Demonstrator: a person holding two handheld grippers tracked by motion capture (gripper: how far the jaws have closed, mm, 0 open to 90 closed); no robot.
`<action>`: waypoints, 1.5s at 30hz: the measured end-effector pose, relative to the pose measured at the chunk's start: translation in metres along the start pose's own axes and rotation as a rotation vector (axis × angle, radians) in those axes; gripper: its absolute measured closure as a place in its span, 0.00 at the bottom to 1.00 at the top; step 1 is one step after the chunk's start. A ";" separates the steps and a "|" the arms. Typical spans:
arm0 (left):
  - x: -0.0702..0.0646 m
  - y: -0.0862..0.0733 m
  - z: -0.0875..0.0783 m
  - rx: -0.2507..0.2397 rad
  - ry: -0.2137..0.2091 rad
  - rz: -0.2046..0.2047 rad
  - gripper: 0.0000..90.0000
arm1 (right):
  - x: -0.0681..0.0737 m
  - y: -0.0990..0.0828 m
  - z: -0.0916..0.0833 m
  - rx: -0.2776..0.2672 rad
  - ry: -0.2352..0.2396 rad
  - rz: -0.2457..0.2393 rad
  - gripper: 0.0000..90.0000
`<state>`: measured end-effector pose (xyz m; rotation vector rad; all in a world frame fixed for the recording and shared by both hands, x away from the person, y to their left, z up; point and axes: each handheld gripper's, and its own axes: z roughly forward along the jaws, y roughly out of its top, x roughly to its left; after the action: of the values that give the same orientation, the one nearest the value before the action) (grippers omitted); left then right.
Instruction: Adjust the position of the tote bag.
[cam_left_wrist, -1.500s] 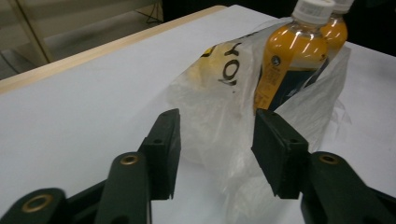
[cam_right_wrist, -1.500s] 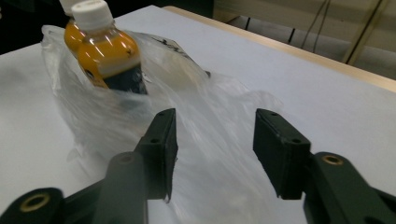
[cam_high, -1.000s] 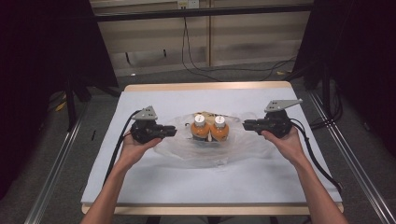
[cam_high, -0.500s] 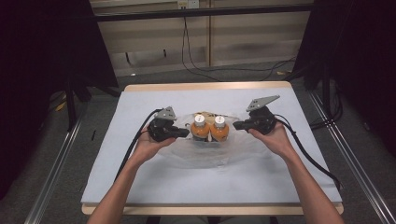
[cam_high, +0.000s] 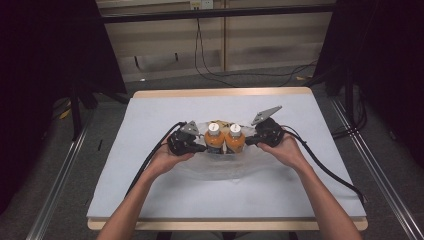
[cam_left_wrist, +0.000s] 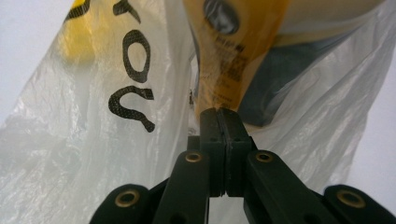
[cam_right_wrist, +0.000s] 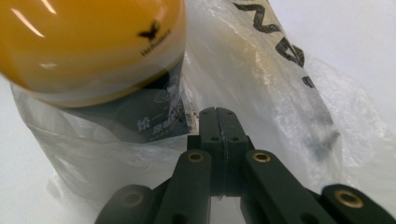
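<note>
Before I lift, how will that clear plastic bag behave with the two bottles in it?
Probably floppy: the plastic bag lies crumpled and thin. The two orange bottles standing upright inside may lean together or tip as it sags. The film looks slick, so it might slip.

A wooden table (cam_high: 225, 93) covered by a pale cloth (cam_high: 150, 120) stands on a grey floor (cam_high: 115, 107). Behind the table runs a light panelled wall (cam_high: 260, 37), with black cables (cam_high: 210, 65) hanging before it. Dark curtains (cam_high: 45, 50) flank the table; metal rails (cam_high: 57, 180) run alongside.

Both tongs, left (cam_high: 200, 147) and right (cam_high: 248, 141), moved inward to the bottles (cam_high: 225, 138), jaws closing on the bag (cam_high: 220, 167).
</note>
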<state>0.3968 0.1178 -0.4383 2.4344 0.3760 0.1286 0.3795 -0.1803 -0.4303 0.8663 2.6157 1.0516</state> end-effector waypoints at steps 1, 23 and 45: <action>0.000 -0.001 0.003 0.012 0.005 0.003 0.99 | 0.000 0.000 0.004 0.005 0.007 -0.001 1.00; 0.006 -0.014 0.016 0.204 0.115 0.096 1.00 | -0.008 -0.017 0.025 0.288 -0.091 -0.068 1.00; 0.013 -0.032 -0.001 0.297 0.189 0.129 1.00 | -0.018 -0.041 -0.004 0.395 -0.162 -0.074 1.00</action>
<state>0.4015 0.1458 -0.4577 2.7501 0.3412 0.3848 0.3745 -0.2167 -0.4558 0.8780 2.7302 0.4283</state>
